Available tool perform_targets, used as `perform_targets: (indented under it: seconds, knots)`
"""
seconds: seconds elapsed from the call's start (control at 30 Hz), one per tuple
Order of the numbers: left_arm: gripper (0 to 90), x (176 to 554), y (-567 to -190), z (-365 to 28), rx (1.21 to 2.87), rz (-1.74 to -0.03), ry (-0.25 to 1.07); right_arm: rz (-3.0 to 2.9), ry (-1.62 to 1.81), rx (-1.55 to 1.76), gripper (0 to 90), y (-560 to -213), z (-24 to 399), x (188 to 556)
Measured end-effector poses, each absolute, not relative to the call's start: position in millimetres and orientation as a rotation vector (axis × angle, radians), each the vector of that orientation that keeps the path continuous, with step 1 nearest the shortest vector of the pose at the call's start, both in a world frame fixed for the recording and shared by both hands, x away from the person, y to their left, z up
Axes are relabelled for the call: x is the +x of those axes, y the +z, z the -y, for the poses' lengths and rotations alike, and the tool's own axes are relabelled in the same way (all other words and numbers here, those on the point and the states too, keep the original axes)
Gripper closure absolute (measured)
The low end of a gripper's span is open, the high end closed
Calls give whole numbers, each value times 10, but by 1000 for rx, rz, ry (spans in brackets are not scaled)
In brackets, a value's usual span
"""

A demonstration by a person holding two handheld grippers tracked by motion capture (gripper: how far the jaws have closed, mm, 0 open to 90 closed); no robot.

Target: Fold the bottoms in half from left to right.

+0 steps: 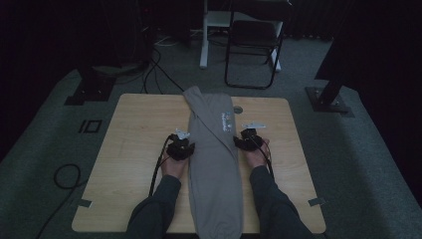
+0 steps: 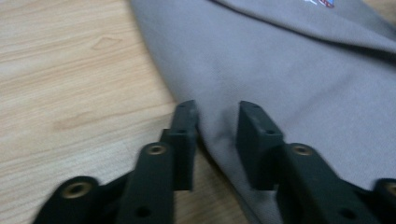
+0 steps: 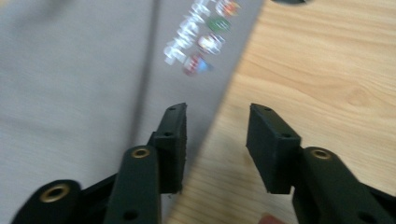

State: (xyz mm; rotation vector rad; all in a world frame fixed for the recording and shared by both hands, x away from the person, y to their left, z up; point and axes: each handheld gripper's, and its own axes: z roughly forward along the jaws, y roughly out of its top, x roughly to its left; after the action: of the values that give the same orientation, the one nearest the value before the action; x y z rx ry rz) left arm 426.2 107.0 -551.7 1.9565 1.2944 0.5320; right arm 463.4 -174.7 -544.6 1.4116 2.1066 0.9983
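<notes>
A grey garment (image 1: 215,154), folded into a long strip, is laid down the middle of the counter (image 1: 134,144), with the left gripper (image 2: 217,123) at its left edge and the right gripper (image 3: 217,133) at its right edge. Both pairs of fingers are spread astride the hem, nothing pinched, so the edge grasp is judged to be in hand. Next, both edges are to be pinched and the strip folded

Both forearms reach forward side by side, each hand wrapped around its gripper from behind, the two level with each other and well apart. The left gripper (image 1: 185,145) points forward and inward toward the right one, its jaws parted with a narrow gap between the pads. The right gripper (image 1: 242,139) points inward toward the left one, its jaws spread wider, with nothing pinched between them.
</notes>
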Motion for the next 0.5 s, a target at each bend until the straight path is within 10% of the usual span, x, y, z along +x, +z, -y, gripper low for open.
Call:
perform_targets:
  seconds: [0.3,0.5]
  knots:
    - [565,4556,-5491,-1038,1910,-1349,528,-2239,1012,1232,389,-5451,1244,4701]
    - [623,4634,-5527,-1017,1914,-1379,522,-2172,930,1338,503,-5504,1312,4794]
